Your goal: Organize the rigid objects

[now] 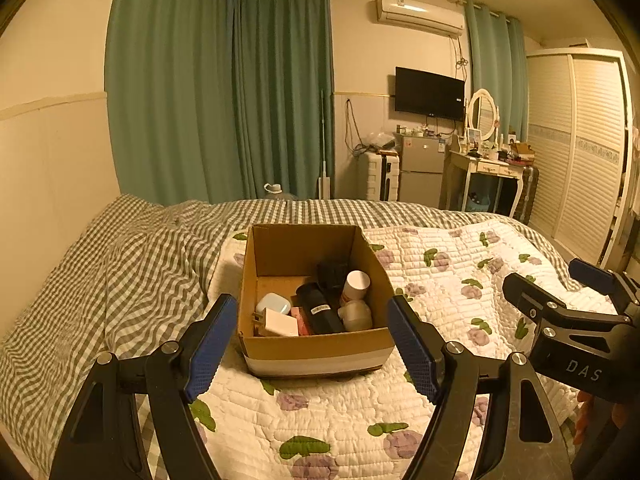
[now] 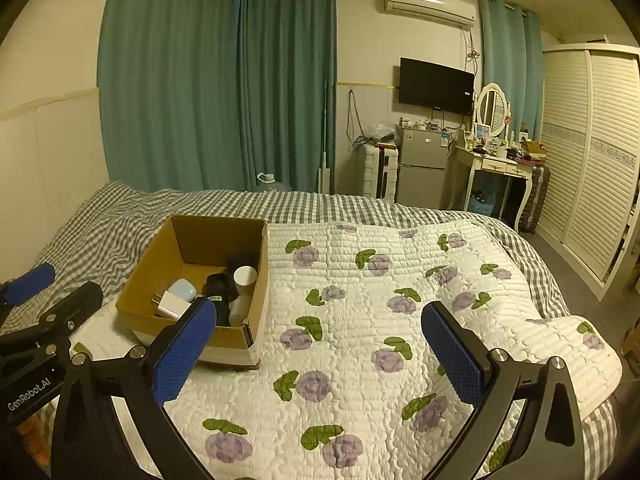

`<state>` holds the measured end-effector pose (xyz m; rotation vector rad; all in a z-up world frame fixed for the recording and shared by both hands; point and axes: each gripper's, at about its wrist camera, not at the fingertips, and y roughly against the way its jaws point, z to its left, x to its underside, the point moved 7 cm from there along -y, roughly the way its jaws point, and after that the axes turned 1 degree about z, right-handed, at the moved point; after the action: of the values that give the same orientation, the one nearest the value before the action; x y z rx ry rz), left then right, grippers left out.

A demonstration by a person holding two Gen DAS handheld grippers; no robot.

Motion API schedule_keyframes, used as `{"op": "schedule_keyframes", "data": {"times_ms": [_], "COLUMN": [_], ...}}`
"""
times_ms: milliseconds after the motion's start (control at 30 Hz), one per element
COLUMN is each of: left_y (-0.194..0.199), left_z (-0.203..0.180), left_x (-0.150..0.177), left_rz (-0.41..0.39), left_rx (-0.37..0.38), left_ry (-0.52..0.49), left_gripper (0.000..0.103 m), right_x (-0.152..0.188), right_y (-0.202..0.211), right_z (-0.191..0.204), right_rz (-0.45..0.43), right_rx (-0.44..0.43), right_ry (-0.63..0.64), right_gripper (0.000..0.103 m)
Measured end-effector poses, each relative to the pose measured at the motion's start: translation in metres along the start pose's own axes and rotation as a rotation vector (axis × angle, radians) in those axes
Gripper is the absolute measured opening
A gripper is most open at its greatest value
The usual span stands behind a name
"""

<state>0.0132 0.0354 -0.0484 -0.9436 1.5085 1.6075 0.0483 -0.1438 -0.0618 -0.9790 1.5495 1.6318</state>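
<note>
Both of our tools hung released and empty: the left hand-held gripper [image 1: 312, 344] faced the cardboard box [image 1: 316, 344] on the bed's quilt [image 2: 360, 320], the right hand-held gripper [image 2: 316, 352] beside it. We judged the soft bedding could tip the box under a push. Inside lay a white charger [image 1: 280, 322], black tube [image 1: 320, 308] and white bottle [image 1: 355, 285], crowded together.

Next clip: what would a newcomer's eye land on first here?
An open cardboard box sits on the floral quilt of a bed, packed with small items: a white charger, a pale blue case, a black cylinder and a white bottle. The left gripper frames the box with its jaws wide open; the right gripper hangs open over bare quilt beside it.
</note>
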Motion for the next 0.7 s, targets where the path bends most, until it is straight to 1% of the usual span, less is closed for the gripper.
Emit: {"op": "schedule_keyframes", "data": {"times_ms": [700], "left_y": [-0.0012], "left_z": [0.0044], "left_x": [-0.0005], "left_rz": [0.005], "left_rx": [-0.019], "left_ry": [-0.005], "left_gripper": [0.079], "right_x": [0.0034], "right_y": [-0.0023], "right_z": [0.0063], "right_rz": [0.012], "right_rx": [-0.008], "right_ry": [0.017], "right_gripper": [0.103]}}
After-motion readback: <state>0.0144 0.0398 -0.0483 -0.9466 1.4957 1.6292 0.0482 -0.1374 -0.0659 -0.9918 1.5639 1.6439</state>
